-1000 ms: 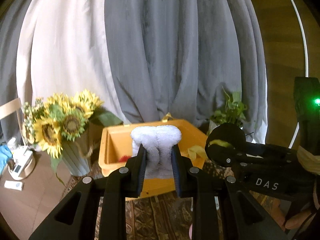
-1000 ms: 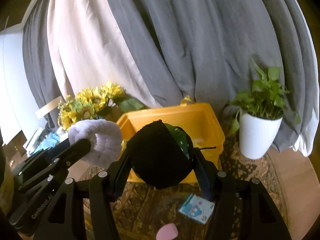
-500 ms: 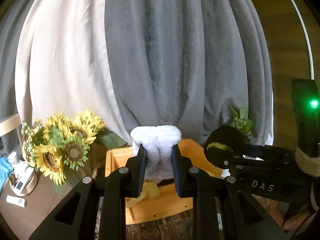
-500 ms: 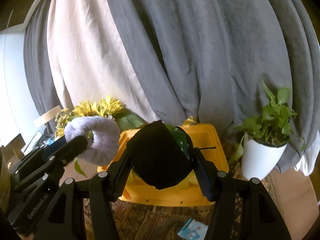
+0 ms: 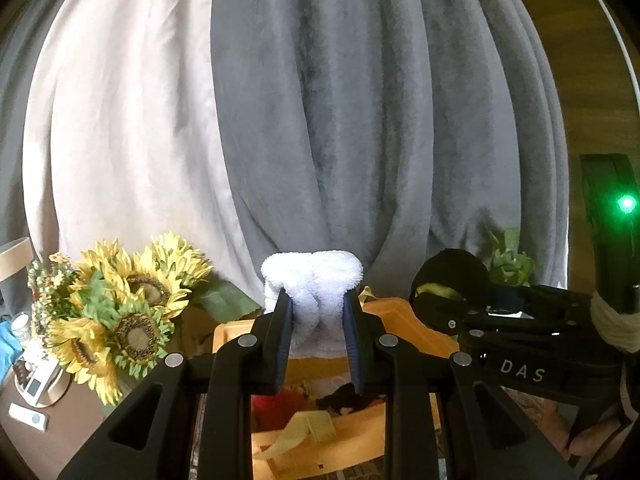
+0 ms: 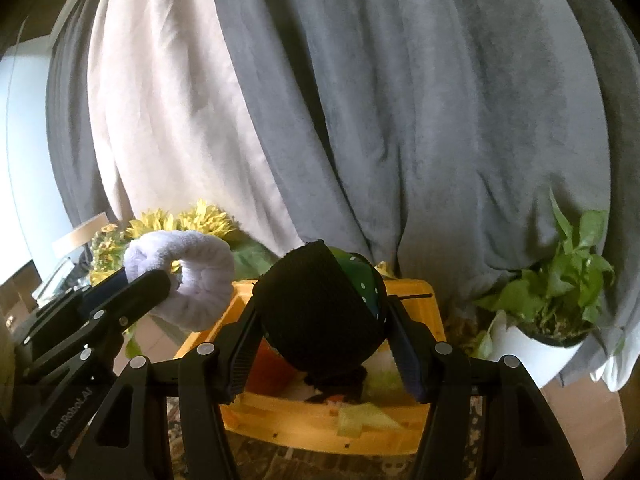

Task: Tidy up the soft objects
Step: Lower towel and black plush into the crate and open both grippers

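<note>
My left gripper is shut on a white fluffy rolled cloth, held above the yellow bin; the cloth also shows in the right wrist view. My right gripper is shut on a black soft bundle with a green dotted part, held above the same yellow bin. That bundle shows in the left wrist view at the right. The bin holds a red item, a black item and pale yellow cloth.
A sunflower bouquet stands left of the bin. A potted green plant in a white pot stands to its right. Grey and cream curtains hang behind. A patterned rug lies under the bin.
Both grippers have moved forward and over the bin with their loads. The bin's inside now shows below the fingers in both views.
</note>
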